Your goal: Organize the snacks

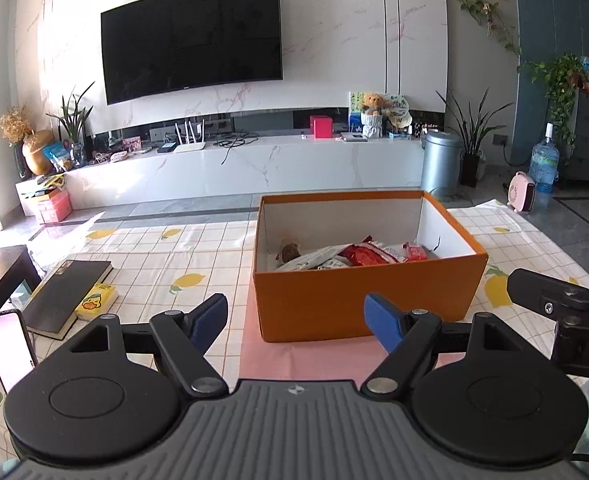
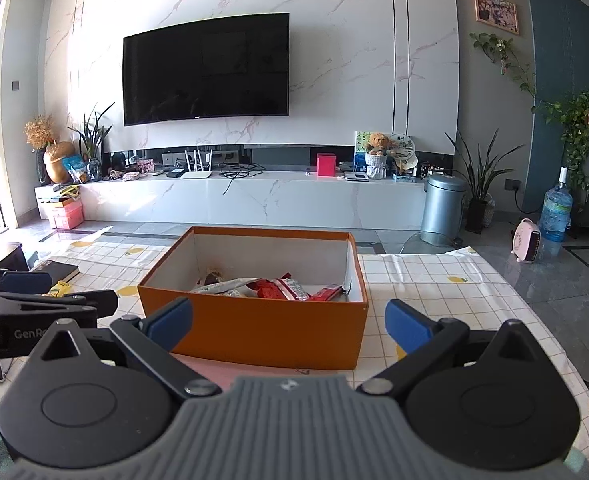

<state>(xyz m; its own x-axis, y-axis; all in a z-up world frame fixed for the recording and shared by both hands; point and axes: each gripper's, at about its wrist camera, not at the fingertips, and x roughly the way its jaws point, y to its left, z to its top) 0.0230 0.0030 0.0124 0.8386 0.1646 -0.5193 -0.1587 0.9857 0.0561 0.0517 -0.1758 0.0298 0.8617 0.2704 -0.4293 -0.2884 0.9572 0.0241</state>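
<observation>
An open orange box (image 1: 358, 300) stands on the lemon-print tablecloth, also in the right wrist view (image 2: 254, 328). Inside lie several snack packets: red wrappers (image 1: 368, 254) (image 2: 278, 289), a white packet (image 1: 314, 258) and a brown one (image 1: 290, 251). My left gripper (image 1: 296, 318) is open and empty, just in front of the box's near wall. My right gripper (image 2: 288, 320) is open and empty, also in front of the box. Each gripper shows at the edge of the other's view: the right one (image 1: 554, 300) and the left one (image 2: 46, 304).
A black notebook (image 1: 66, 296), a yellow duck-print pack (image 1: 96, 300) and a phone (image 1: 10, 348) lie at the table's left. A pink mat (image 1: 294, 356) lies under the box. Beyond the table are a TV wall, a white console, a metal bin (image 1: 440, 160) and plants.
</observation>
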